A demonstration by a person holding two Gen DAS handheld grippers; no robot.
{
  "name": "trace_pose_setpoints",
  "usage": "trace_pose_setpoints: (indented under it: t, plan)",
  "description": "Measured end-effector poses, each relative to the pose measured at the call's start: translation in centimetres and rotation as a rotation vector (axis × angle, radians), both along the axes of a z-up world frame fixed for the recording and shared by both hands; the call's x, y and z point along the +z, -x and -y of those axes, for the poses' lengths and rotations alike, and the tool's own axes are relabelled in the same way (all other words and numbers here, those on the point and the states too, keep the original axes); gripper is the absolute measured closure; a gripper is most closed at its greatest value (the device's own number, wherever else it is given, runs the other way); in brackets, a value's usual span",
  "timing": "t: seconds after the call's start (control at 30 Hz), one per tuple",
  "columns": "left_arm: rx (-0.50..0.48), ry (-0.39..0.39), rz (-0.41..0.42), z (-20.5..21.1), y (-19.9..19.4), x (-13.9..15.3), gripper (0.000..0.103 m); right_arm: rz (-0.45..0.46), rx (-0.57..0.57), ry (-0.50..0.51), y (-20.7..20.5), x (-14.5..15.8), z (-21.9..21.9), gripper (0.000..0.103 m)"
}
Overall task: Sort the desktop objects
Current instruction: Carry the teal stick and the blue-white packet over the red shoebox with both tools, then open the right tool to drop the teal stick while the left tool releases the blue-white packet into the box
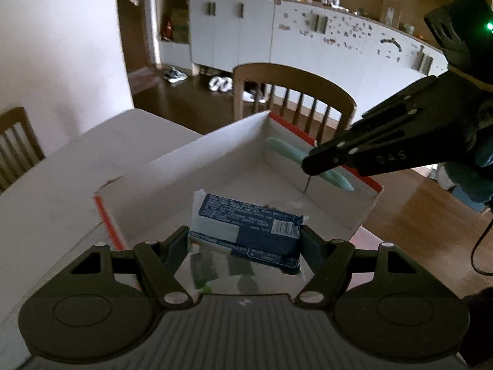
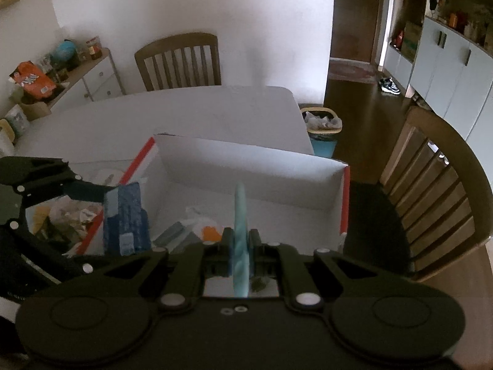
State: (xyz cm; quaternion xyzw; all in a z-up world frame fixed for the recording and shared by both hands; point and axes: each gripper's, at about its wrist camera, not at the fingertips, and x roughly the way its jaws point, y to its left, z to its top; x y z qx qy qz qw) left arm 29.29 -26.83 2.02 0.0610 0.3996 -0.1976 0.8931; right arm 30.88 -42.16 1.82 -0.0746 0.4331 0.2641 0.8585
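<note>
My left gripper is shut on a blue and white packet and holds it over the near rim of an open white cardboard box with red edges. My right gripper is shut on a thin pale green stick that points up over the same box. In the left wrist view the right gripper comes in from the right with the green stick above the box's far side. In the right wrist view the left gripper holds the packet at the box's left wall.
The box stands on a white table. Some wrapped items lie inside the box. A pile of wrappers lies left of it. Wooden chairs stand around the table. A bin sits past the table's corner.
</note>
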Motion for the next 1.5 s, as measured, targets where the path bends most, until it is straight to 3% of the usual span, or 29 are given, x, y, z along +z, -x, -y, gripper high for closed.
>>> trace_pose_setpoints:
  t: [0.2, 0.57, 0.63, 0.9, 1.3, 1.5]
  plan:
    - [-0.096, -0.002, -0.047, 1.3, -3.1, -1.7, 0.028, -0.041, -0.008, 0.015, -2.2, -1.9, 0.1, 0.094]
    - [-0.222, -0.119, -0.133, 3.8, -6.7, -5.3, 0.028, -0.085, -0.018, 0.075, -5.5, -5.3, -0.5, 0.096]
    - [-0.24, -0.125, -0.156, 4.2, -7.2, -6.0, 0.028, -0.096, -0.021, 0.086, -6.0, -6.1, -0.8, 0.103]
    - [-0.285, -0.166, -0.24, 5.7, -9.1, -8.3, 0.028, -0.146, -0.04, 0.079, -7.2, -8.0, -0.3, 0.102]
    - [-0.315, -0.202, -0.278, 6.9, -10.2, -9.9, 0.027, -0.178, -0.039, 0.052, -7.3, -8.2, 0.4, 0.094]
    - [-0.285, -0.181, -0.268, 6.4, -10.4, -9.6, 0.016, -0.173, -0.031, 0.023, -7.2, -7.7, 0.9, 0.085]
